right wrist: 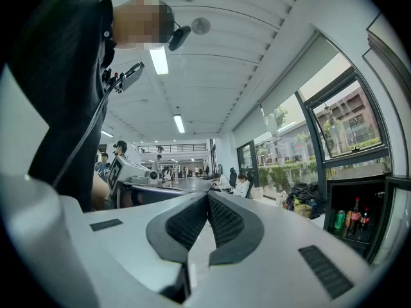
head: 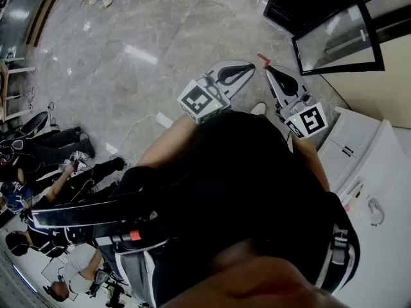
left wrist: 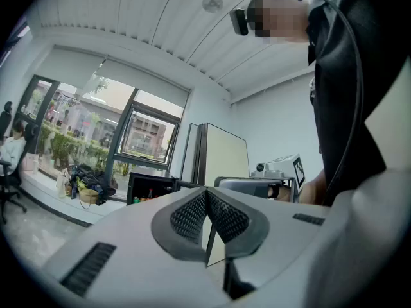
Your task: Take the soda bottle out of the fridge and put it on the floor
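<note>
in the head view the person's head (head: 257, 191) fills the picture from 4 to 7 o'clock and hides the hands. the fridge (head: 302, 5) is cut off at 1 o'clock, and we mostly see its open glass door (head: 337, 40). in the right gripper view the fridge sits at 4 o'clock. the soda bottle (right wrist: 355, 215) stands inside it, beside a green can (right wrist: 340, 220). the bottle is small and hard to make out.

the floor (head: 160, 37) is shiny grey stone. the room is big, with tall windows (left wrist: 96, 127) and a white ceiling (left wrist: 160, 24).

people (head: 58, 165) sit at 8 o'clock in the head view, and a white cabinet (head: 376, 165) is at 4 o'clock.

the left gripper (left wrist: 207, 194) has its jaws pressed together with nothing in them. the right gripper (right wrist: 207, 197) is closed and empty too. both are well apart from the fridge.
</note>
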Motion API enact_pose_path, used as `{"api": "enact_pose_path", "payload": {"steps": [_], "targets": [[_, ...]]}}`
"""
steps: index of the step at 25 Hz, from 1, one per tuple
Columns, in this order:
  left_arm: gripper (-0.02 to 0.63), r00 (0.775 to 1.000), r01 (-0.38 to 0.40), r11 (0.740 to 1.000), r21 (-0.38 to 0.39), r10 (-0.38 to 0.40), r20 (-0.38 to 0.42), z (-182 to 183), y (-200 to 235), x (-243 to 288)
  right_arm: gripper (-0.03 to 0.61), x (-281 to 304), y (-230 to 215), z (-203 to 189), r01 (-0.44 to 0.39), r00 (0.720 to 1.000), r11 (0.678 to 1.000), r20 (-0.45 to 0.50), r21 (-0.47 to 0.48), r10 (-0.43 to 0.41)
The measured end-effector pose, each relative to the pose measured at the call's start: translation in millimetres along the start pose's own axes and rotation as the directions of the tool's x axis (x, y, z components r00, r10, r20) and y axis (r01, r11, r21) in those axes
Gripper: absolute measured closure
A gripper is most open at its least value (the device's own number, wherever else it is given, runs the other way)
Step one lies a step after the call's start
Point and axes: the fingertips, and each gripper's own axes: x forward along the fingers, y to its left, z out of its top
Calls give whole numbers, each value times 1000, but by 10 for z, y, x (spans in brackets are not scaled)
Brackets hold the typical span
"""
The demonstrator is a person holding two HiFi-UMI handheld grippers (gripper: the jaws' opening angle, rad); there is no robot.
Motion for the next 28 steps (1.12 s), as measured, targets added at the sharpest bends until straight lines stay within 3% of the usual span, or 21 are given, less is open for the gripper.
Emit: {"api": "enact_pose_path", "payload": {"steps": [15, 28], "targets": [[611, 999, -42, 999, 7, 42, 22, -2, 160, -153, 566, 57, 4, -50, -22, 999, 999, 30, 29, 21], [611, 1000, 3, 1000, 3, -3, 24, 58, 480, -531, 568, 495, 164, -50, 74, 997, 997, 29, 14, -75]]}}
